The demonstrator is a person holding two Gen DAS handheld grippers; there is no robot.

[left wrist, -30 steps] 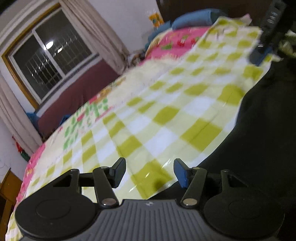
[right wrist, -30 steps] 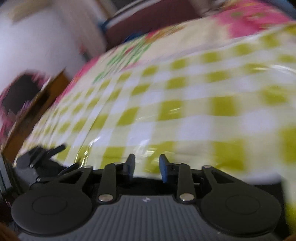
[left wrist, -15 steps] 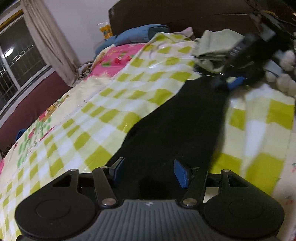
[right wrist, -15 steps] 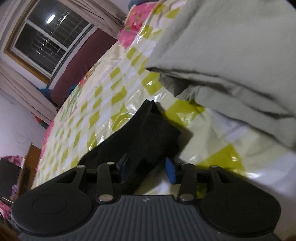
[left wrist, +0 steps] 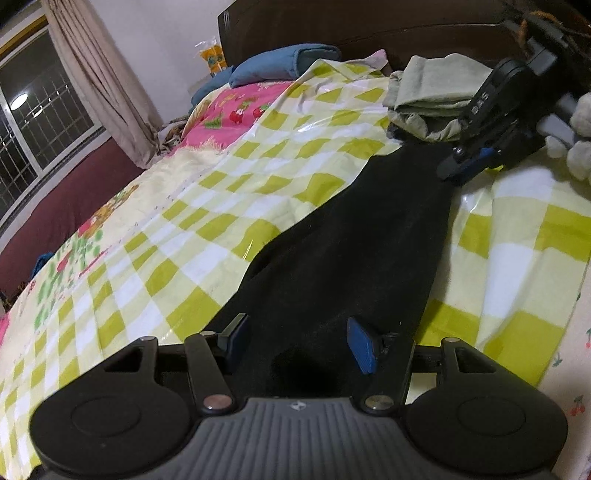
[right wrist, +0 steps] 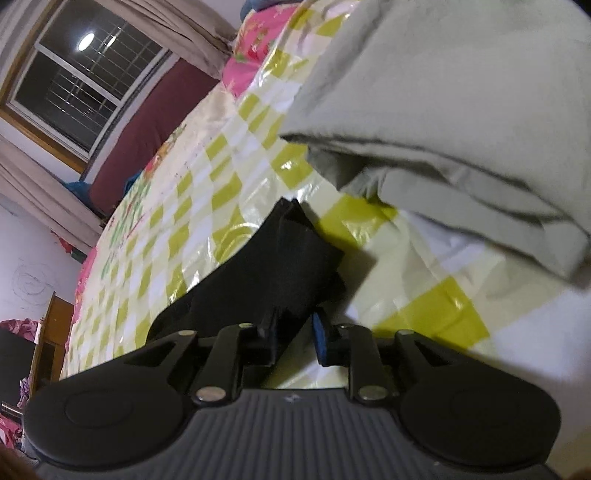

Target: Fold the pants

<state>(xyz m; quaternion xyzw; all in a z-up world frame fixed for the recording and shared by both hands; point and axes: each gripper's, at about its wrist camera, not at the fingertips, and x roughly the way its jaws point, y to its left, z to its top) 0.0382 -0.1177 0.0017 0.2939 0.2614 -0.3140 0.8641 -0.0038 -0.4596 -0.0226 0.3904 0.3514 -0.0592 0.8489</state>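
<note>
The left tool (left wrist: 297, 341) sat low with its jaws spread wide. Far ahead and to its right, the right tool (right wrist: 295, 332) had its jaws drawn nearly together, pinching dark cloth.

Dim indoor light, glare on glossy sheet (left wrist: 321, 125), fisheye-warped, blurred edges.

Left wrist camera sits low over the bed's glossy yellow-checked cover (left wrist: 207, 206), facing the dark headboard (left wrist: 369, 29). Right wrist camera sits close against the folded grey-green garment (right wrist: 461, 110), facing the barred window (right wrist: 85, 77). Both show the black pants (left wrist: 351, 240) (right wrist: 273, 269).
</note>
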